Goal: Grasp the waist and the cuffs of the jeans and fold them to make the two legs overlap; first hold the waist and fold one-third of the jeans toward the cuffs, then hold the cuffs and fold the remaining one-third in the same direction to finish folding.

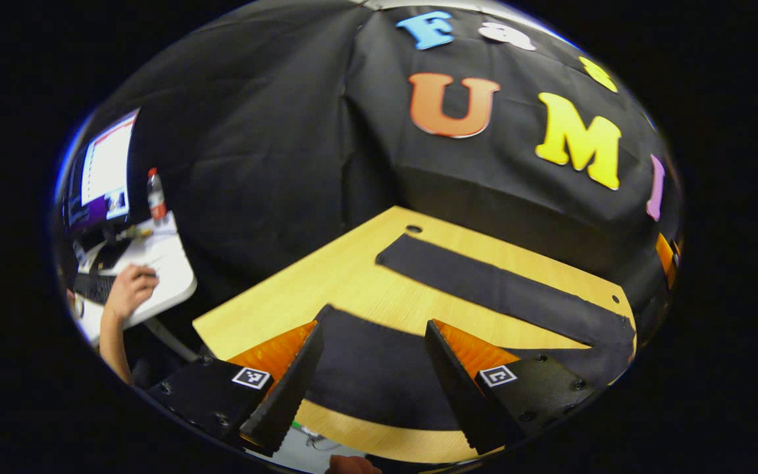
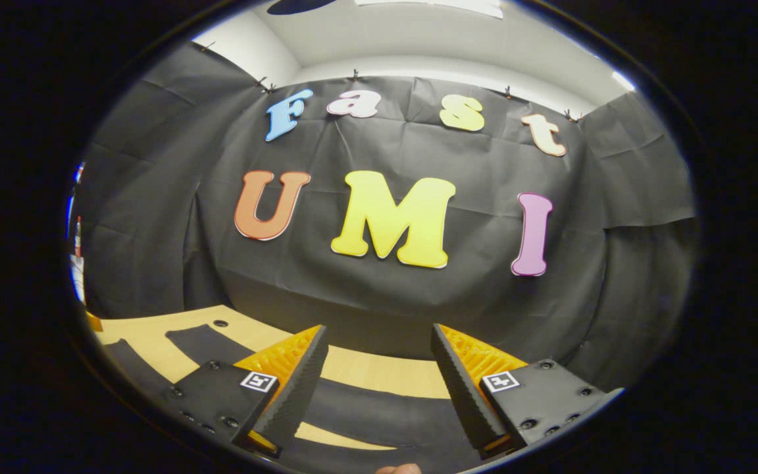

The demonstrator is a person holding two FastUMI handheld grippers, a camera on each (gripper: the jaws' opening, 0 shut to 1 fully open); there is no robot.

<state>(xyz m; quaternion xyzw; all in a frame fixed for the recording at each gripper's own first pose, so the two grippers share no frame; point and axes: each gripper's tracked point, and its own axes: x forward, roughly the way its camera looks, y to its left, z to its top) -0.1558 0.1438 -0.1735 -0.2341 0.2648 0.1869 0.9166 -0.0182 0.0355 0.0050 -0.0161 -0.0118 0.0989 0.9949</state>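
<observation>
Closest in, the left claw point(image 1: 374, 375) hangs spread wide, released, above the near leg of the dark jeans point(image 1: 379, 368), touching nothing I can make out. Over in the right gripper view, the right claw point(image 2: 379, 382) is just as wide and empty above dark cloth. Further out, the far leg point(image 1: 497, 289) lies flat across the wooden tabletop point(image 1: 346, 276), legs apart. Looks like nothing's been folded: next, both claws must drop and pinch waist and cuffs.
</observation>
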